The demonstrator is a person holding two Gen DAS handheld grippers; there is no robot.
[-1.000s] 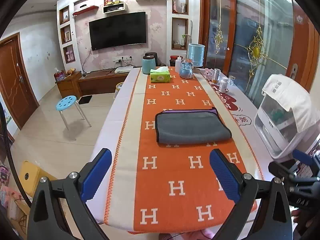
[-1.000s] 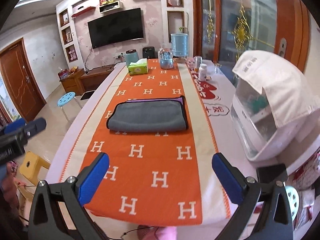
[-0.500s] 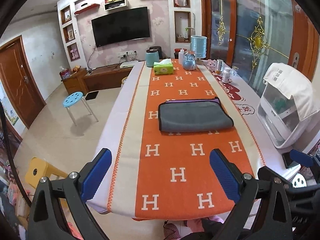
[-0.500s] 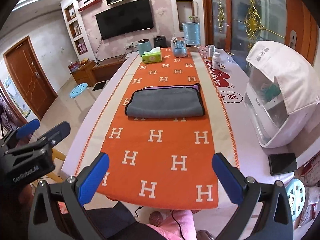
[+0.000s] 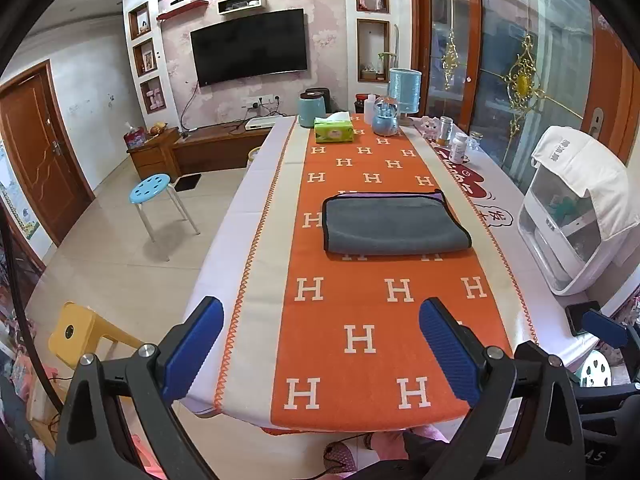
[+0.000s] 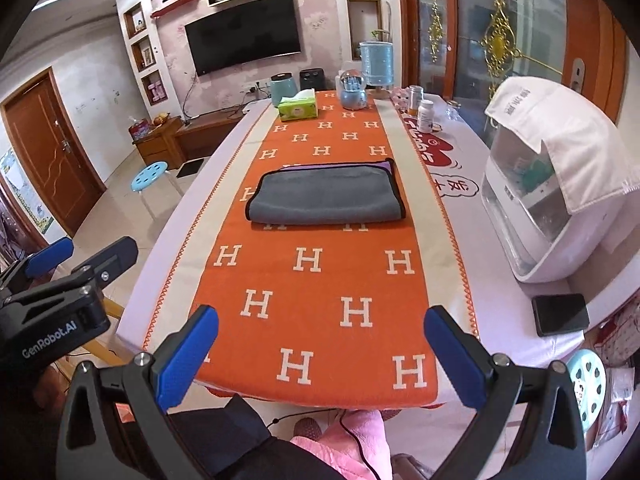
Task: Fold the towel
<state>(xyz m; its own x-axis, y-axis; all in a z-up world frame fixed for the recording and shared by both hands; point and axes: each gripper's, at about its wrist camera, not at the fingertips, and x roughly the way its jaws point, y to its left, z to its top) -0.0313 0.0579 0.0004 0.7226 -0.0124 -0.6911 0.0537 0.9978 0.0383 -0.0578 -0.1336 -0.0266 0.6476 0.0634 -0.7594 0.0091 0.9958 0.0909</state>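
A grey towel (image 5: 394, 224) with a purple layer showing at its far edge lies folded flat on the orange runner (image 5: 360, 336) in the middle of the long table; it also shows in the right wrist view (image 6: 326, 196). My left gripper (image 5: 320, 352) is open and empty, held back over the table's near end, well short of the towel. My right gripper (image 6: 322, 356) is open and empty too, over the near edge. The left gripper also shows at the left of the right wrist view (image 6: 60, 276).
A white appliance (image 6: 548, 200) draped with a white cloth stands at the table's right. A black phone (image 6: 560, 314) lies near the right front corner. A tissue box (image 5: 334, 130), kettle and bottles stand at the far end. Stools stand on the floor at left.
Both grippers have pulled back and up from the table, so the towel looks farther away. The towel has not moved. Both grippers stay open.
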